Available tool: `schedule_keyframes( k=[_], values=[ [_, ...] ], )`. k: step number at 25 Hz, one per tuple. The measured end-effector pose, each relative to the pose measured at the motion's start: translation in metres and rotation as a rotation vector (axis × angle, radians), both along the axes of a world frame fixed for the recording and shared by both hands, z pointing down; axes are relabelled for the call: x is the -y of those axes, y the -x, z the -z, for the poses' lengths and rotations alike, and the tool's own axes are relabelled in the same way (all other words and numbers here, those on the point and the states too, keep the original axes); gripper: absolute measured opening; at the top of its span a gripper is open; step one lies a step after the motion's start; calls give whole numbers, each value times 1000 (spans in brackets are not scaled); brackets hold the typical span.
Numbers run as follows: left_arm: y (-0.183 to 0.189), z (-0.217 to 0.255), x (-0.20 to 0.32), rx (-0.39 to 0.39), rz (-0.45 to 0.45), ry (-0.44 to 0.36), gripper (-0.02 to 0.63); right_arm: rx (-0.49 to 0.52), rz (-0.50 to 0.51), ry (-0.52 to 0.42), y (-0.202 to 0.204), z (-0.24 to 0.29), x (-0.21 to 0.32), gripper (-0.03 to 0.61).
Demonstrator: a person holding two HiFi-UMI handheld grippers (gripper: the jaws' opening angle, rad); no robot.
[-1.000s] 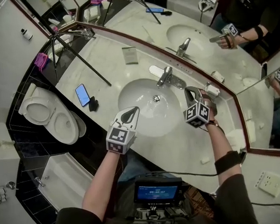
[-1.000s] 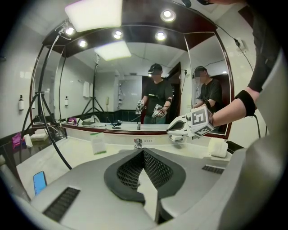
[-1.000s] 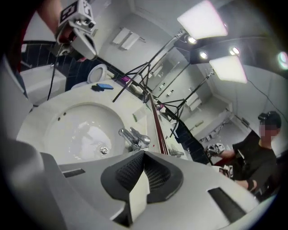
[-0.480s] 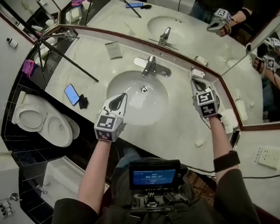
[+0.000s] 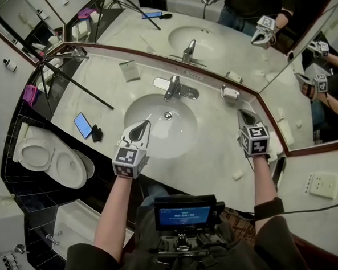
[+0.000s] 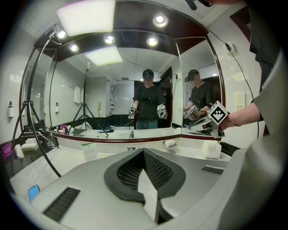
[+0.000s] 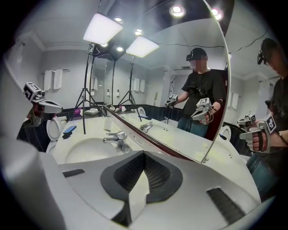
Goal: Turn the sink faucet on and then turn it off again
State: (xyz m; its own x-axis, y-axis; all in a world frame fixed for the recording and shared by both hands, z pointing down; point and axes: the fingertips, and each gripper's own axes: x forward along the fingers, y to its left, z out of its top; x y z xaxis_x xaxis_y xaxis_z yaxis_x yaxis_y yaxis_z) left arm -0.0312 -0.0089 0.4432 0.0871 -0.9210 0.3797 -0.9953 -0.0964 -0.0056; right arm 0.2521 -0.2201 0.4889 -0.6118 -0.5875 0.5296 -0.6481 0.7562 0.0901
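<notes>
Beyond the basin [image 5: 180, 131], faucet [image 5: 172, 88] seems off, too small to judge; left gripper [image 5: 141, 127], right gripper [image 5: 243, 115] closed, empty.

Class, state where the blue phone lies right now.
In the head view, the phone lies on the counter left of the sink, with a small black object just beside it, near the tripod leg.
</notes>
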Motion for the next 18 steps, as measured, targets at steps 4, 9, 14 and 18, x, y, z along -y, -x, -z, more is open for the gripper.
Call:
schedule_keyframes(
  k=[4, 9, 14, 18],
  values=[
    [-4, 1, 2, -21, 7, 2, 0, -6, -30, 12, -17, -6, 1, 17],
    [-3, 1, 2, -37, 29, -11, 0, -6, -45, 17, -26, -11, 0, 17],
    [-3, 5, 4, -28, 44, -18, 0, -4, -52, 25, -31, -15, 2, 17],
    [-3, 10, 4, -32, 62, -18, 0, 4, -52, 37, -33, -18, 1, 17]
  ],
)
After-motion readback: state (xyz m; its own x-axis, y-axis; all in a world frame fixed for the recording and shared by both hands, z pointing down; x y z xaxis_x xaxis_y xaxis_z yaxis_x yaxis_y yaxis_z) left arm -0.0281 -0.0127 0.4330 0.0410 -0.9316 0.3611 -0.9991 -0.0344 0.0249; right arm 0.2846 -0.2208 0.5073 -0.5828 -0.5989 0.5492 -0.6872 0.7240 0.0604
